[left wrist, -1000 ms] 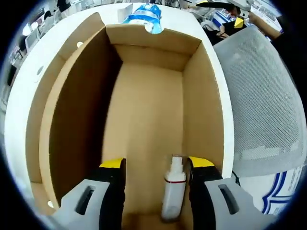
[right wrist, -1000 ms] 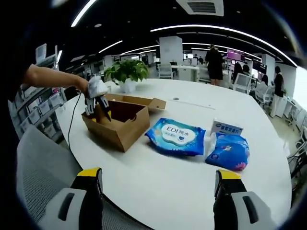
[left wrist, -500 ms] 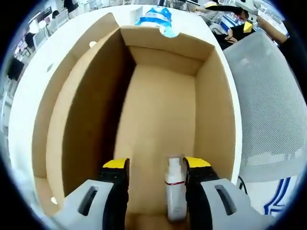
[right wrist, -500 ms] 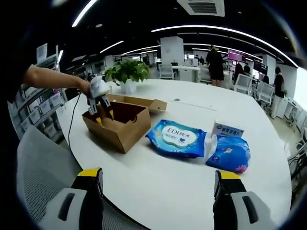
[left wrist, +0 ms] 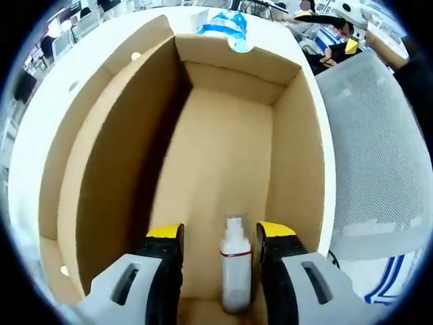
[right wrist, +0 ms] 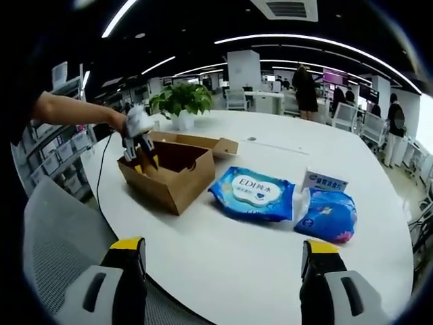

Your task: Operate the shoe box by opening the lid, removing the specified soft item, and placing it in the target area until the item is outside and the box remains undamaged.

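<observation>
Left gripper [left wrist: 218,237] inside open shoe box [left wrist: 223,145], fingers spread around small spray bottle [left wrist: 235,267], right gripper [right wrist: 222,254] fingers wide apart above table [right wrist: 223,250]

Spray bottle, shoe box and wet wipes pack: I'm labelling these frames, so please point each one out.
spray bottle [left wrist: 236,271]: left gripper view, on its white body.
shoe box [right wrist: 177,187]: right gripper view, on its near side wall.
wet wipes pack [right wrist: 252,192]: right gripper view, on its blue front face.

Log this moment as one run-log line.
box: lid open | left gripper: inside box, fingers open around spray bottle | right gripper: open, empty
</observation>
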The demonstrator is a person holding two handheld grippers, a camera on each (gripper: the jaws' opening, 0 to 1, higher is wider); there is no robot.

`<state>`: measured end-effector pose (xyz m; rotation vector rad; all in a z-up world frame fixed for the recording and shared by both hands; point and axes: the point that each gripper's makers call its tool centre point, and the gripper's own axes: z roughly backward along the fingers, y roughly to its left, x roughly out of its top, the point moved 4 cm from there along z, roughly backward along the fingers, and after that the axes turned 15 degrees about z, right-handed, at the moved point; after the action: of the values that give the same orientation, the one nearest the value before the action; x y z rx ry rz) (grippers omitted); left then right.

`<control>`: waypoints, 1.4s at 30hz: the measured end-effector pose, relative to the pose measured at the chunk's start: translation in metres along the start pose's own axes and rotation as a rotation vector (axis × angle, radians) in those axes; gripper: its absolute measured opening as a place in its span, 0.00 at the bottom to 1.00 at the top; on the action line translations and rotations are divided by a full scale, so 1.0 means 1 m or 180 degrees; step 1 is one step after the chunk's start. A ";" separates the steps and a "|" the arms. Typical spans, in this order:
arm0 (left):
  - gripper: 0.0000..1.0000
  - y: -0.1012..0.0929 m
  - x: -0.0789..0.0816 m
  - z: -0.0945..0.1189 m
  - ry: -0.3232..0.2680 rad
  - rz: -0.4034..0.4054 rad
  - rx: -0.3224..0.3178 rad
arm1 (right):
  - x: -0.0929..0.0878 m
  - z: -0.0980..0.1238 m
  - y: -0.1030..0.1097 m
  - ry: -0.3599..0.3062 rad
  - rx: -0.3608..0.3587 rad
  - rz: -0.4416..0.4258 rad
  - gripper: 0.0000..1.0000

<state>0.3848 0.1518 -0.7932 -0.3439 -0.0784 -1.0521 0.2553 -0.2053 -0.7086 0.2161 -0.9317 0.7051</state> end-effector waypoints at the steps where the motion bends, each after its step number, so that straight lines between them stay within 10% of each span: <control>1: 0.42 0.000 -0.001 -0.001 0.0012 0.0000 -0.0002 | 0.000 0.000 0.000 -0.0001 0.0002 -0.0002 0.95; 19: 0.21 0.001 -0.039 -0.002 0.0202 -0.0130 0.0089 | 0.008 -0.007 0.002 -0.0076 0.0002 -0.0066 0.92; 42: 0.19 0.001 -0.022 0.021 -0.0350 -0.0596 0.0577 | 0.025 -0.005 0.006 -0.0225 0.0045 -0.0128 0.89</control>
<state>0.3768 0.1773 -0.7782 -0.2327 -0.3074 -1.2010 0.2646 -0.1866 -0.6920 0.2730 -0.9872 0.6705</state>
